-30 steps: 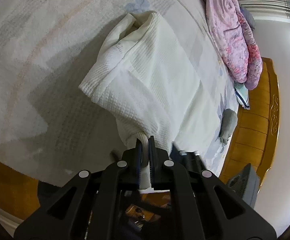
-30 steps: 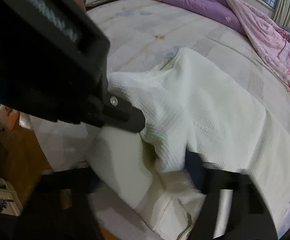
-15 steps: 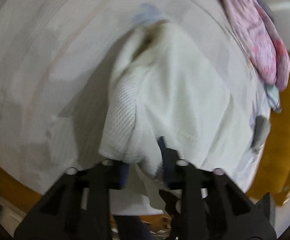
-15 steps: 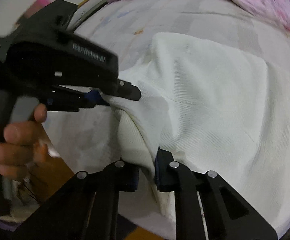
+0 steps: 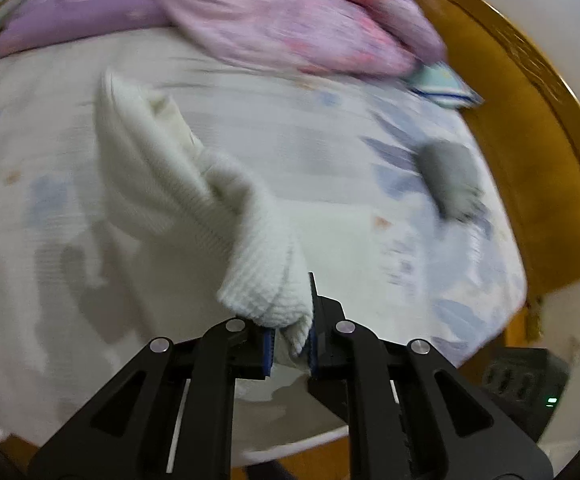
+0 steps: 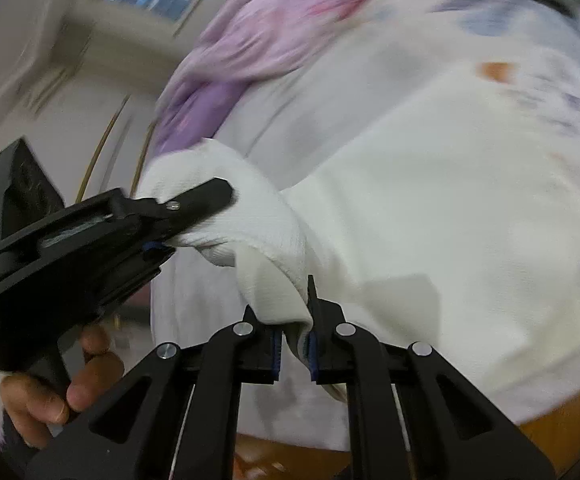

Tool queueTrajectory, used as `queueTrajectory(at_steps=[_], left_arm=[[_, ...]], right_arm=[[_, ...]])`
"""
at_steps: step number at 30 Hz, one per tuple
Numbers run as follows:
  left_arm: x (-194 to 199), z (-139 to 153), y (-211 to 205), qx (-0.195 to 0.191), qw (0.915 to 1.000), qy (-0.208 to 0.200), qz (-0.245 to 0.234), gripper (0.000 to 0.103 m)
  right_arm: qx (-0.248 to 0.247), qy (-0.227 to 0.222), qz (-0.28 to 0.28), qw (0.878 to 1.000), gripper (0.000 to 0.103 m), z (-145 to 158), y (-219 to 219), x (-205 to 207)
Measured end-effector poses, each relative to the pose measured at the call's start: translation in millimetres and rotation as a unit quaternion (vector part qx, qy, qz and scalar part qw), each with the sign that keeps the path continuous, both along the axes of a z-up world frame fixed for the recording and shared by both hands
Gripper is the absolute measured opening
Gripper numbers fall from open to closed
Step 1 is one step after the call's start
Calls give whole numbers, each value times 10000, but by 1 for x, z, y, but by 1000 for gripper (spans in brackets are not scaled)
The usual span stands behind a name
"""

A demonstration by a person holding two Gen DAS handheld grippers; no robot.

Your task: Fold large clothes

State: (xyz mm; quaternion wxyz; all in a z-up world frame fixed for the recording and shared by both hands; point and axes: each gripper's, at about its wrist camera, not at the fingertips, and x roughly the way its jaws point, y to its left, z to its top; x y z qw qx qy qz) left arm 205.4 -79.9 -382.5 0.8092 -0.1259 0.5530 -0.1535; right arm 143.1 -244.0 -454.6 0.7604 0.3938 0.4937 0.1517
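Note:
A large white waffle-knit garment (image 5: 161,176) lies on the bed and is lifted at one end. My left gripper (image 5: 290,344) is shut on a bunched edge of it. My right gripper (image 6: 294,344) is shut on another fold of the same garment (image 6: 430,208). In the right wrist view the left gripper (image 6: 177,220) shows at the left, held by a hand, with the cloth stretched between the two grippers. Both views are motion-blurred.
The pale patterned bed sheet (image 5: 330,132) spreads under the garment. A pink and purple quilt (image 5: 269,20) lies along the far side. A grey cloth item (image 5: 450,176) lies to the right. The wooden bed frame (image 5: 530,128) borders the right side.
Both grippers have swung round with the garment edge, so the views now face the quilt. The cloth is pulled up and bunched between them. The left jaws stand wider apart on thicker cloth.

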Motion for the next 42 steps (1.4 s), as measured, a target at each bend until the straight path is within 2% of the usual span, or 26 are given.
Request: queueTrajectory(at_steps=[3, 4, 5, 8, 11, 13, 14, 17, 18, 20, 22, 23, 25, 27, 31, 35, 39, 40, 42], left_arm=[[-7, -5, -60, -433, 9982, 21, -411, 23], [-9, -6, -69, -545, 9974, 10, -466, 31], [-13, -7, -79, -633, 9966, -28, -526, 33], [-19, -22, -92, -474, 9975, 69, -522, 39], [-19, -53, -79, -28, 9991, 409, -104, 42], [-20, -74, -60, 218, 9968, 725, 268, 42], [-22, -84, -47, 284, 9948, 859, 473, 43], [-30, -106, -8, 583, 9868, 1013, 1120, 54], [-34, -112, 4, 682, 9833, 1060, 1315, 55], [-38, -122, 19, 665, 9798, 1226, 1430, 55], [-40, -134, 29, 570, 9767, 1403, 1518, 55], [-40, -142, 30, 583, 9753, 1528, 1481, 55], [-40, -154, 25, 638, 9753, 1676, 1291, 55], [-40, -160, 17, 767, 9769, 1640, 1132, 55], [-40, -165, 15, 714, 9768, 1698, 1097, 54], [-34, -167, 19, 608, 9766, 1803, 1001, 58], [-31, -171, 28, 423, 9753, 1907, 1027, 58], [-31, -172, 29, 407, 9754, 1915, 1013, 58], [-32, -172, 31, 376, 9749, 1934, 1035, 58]], right_arm=[[65, 379, -601, 9975, 7, -20, -49, -25], [50, 468, -731, 9962, 6, -25, -58, -33], [44, 598, -905, 9941, 6, -34, -71, -43], [-21, 1025, -1221, 9872, 6, -68, -98, -65], [102, 1298, -1272, 9833, 6, -93, -108, -77], [28, 1363, -1156, 9839, 6, -97, -103, -78], [11, 1385, -1063, 9846, 6, -96, -103, -77], [-66, 1420, -1013, 9846, 6, -91, -105, -71], [-63, 1456, -1021, 9840, 6, -90, -105, -71], [-55, 1534, -843, 9845, 8, -91, -102, -60], [-384, 1681, -565, 9834, 19, -91, -101, -36], [-468, 1780, -523, 9815, 32, -88, -104, -33], [-590, 1598, -610, 9835, 40, -76, -113, -26], [-1108, 1367, -577, 9827, 60, -63, -118, -9], [-1317, 1010, -435, 9852, 64, -63, -118, 38], [-1472, 773, -498, 9848, 71, -82, -121, 91], [-565, 1155, -748, 9889, 73, -122, -129, 121], [-145, 1063, -772, 9912, 73, -126, -130, 121], [-64, 891, -674, 9937, 74, -115, -125, 117]])
